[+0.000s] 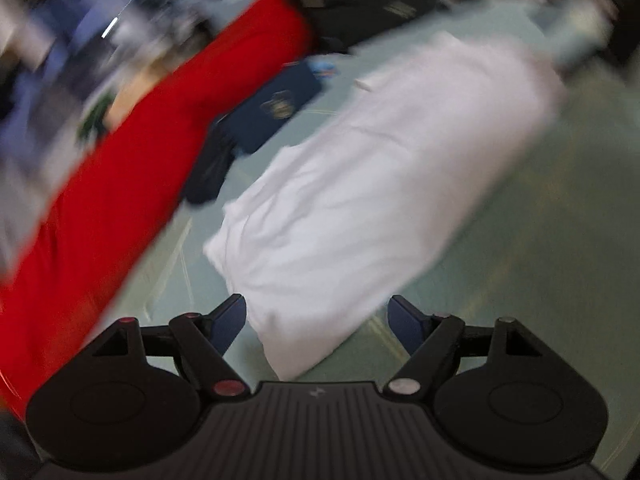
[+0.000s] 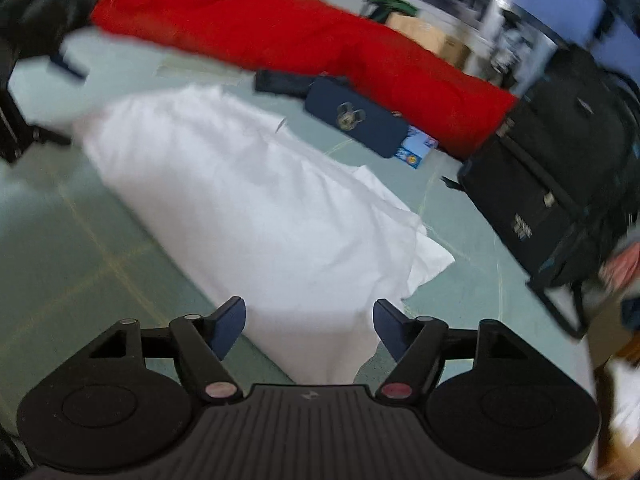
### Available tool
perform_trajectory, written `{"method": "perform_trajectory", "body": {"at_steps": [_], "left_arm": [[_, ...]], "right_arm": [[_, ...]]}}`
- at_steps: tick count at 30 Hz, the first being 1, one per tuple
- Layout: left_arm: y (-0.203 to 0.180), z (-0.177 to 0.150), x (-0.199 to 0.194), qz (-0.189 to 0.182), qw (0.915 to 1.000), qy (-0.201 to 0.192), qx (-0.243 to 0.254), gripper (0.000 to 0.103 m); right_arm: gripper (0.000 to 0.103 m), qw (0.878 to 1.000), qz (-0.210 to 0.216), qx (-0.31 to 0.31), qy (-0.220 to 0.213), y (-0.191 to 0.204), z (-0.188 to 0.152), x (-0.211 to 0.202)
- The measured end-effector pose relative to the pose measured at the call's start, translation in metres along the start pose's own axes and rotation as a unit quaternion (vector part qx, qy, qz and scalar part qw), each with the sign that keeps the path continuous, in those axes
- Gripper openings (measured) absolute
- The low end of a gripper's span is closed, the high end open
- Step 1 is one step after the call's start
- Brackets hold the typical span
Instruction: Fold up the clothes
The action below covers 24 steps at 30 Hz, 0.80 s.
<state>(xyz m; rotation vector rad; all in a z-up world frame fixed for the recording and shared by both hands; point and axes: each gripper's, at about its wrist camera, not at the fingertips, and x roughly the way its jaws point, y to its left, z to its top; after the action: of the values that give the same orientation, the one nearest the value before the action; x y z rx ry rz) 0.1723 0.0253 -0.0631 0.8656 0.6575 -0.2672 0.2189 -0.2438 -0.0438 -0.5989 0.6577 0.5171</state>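
Lengthwise, folded white garment point(image 1: 360, 184) runs diagonally away, flat on green mat point(image 1: 540, 240).

Motion blur smears the red cloth point(image 1: 132, 168) and everything behind it.

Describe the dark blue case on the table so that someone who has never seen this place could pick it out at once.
Start from the long red cloth lying across the far side of the pale green table. Just in front of it, beyond the white garment, lies the dark blue case. It is flat with rounded corners and bears a small pale emblem on top, unlike the black suitcase nearby.
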Motion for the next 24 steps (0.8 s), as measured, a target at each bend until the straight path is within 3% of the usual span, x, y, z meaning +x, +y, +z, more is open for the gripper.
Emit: {"method": "perform_trajectory", "body": {"at_steps": [4,8,17,22,24], "left_arm": [[-0.037,0.001,0.016,0.028,0.9942,0.009,0.103,0.078],[-0.047,0.010,0.026,0.050,0.9899,-0.005,0.133,0.078],[-0.065,0.043,0.049,0.078,0.9813,-0.040,0.171,0.078],[-0.051,0.024,0.051,0.097,0.9787,-0.031,0.178,0.080],[-0.040,0.011,0.053,0.108,0.9786,-0.017,0.174,0.081]], "right_arm": [[0.076,0.995,-0.021,-0.094,0.021,0.032,-0.001,0.018],[0.077,0.981,-0.074,-0.177,0.017,0.064,-0.004,0.036],[0.077,0.982,-0.077,-0.170,-0.019,0.078,0.035,0.062],[0.079,0.973,-0.103,-0.204,-0.016,0.076,0.022,0.059],[0.084,0.973,-0.124,-0.196,0.001,0.061,0.010,0.054]]}}
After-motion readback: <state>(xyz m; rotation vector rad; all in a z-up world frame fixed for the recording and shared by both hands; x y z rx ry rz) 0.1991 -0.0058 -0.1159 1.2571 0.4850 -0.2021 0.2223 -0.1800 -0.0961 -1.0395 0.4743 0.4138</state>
